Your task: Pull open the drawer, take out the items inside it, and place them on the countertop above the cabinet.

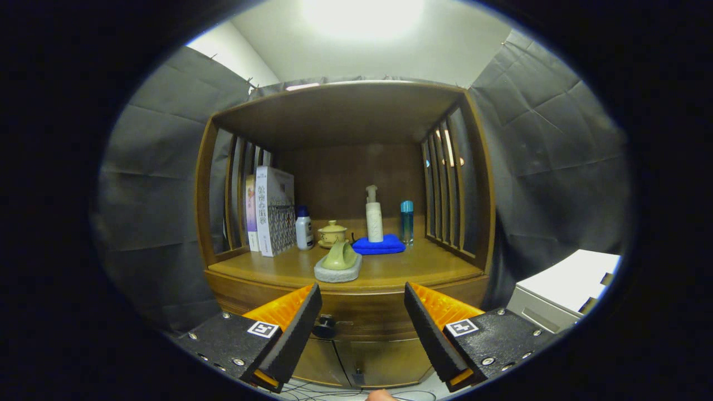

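Drawer point(362, 312) beyond open hand-held gripper point(363, 312)

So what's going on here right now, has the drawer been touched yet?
Not yet. The hand-held gripper hangs open in front of the wooden cabinet, holding nothing. The dark drawer knob sits just beside one finger, and the drawer looks closed. On the countertop above sit books, bottles, a blue cloth and a small teapot.

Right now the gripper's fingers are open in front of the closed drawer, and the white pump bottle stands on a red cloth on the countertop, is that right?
Not quite: the gripper view shows the cloth is blue, not red. The rest holds: the gripper is open before the closed drawer, and the white pump bottle stands on that cloth on the countertop.
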Available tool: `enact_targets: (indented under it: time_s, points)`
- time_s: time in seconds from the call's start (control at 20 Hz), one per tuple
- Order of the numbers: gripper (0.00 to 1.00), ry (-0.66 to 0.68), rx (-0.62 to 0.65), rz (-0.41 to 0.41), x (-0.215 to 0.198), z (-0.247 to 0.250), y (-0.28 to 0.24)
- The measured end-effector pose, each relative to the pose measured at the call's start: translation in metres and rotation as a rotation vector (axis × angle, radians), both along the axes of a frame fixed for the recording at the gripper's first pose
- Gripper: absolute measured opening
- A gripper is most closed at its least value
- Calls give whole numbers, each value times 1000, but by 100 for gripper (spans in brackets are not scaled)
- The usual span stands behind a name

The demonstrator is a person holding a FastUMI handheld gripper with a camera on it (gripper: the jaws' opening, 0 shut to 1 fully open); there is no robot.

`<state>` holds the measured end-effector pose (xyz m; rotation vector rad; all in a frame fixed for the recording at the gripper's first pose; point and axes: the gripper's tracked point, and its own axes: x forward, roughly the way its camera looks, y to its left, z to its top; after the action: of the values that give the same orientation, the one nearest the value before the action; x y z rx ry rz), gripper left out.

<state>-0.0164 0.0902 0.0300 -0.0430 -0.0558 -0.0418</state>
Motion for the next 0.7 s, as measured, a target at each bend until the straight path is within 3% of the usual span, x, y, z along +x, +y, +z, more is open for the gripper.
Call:
enact_targets:
  time_s: [0.7]
  points:
    - [93,-2,17,-16,-56,-3,-34]
